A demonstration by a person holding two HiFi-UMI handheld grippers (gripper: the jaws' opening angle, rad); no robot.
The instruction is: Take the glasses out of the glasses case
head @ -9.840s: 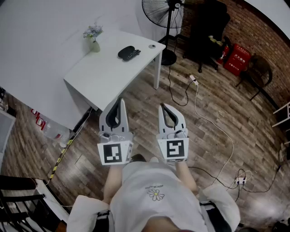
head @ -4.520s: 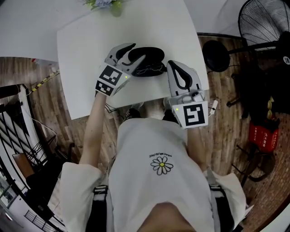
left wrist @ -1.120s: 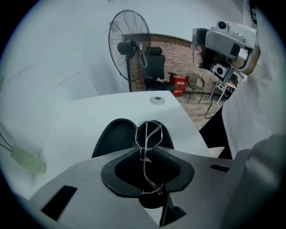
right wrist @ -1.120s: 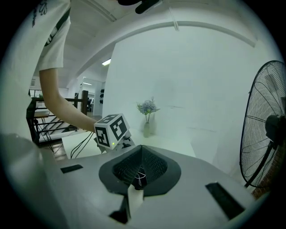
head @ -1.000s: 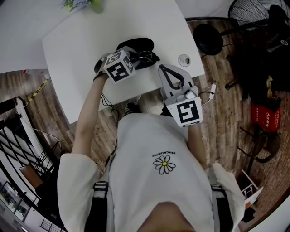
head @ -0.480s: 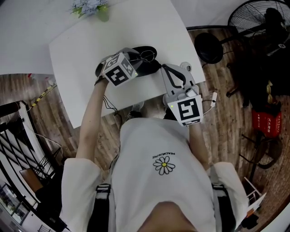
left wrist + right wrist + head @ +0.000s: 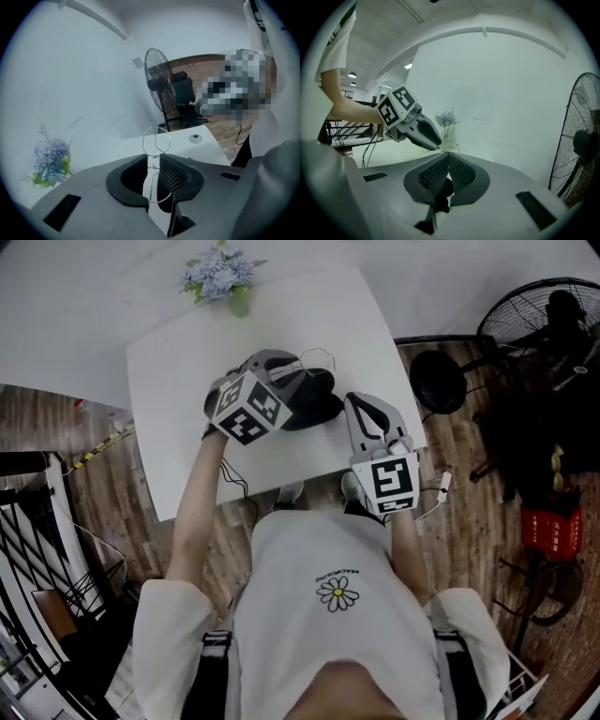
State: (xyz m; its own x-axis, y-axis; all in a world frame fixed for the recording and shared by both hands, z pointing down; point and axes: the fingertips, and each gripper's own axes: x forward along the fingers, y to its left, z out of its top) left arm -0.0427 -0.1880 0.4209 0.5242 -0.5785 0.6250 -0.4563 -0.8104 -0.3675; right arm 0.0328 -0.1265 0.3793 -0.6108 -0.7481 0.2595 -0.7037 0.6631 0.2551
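- Glasses (image 7: 156, 139): thin wire frame pinched in left hand-held gripper (image 7: 153, 158), above glasses case (image 7: 319, 404); may slip/bend if tilted.
- Right hand-held gripper (image 7: 448, 157) closed, by case.

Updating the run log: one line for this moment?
left hand-held gripper: shut on thin wire-frame glasses; glasses: out of black oval case; right hand-held gripper: shut

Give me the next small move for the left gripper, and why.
Probably swing the left gripper sideways, off the glasses case, toward bare table. Its jaws are shut on the thin wire glasses, with one lens loop standing above the tips. The head view shows them above the black case, so they look free of it. Setting them down seems the natural next step.
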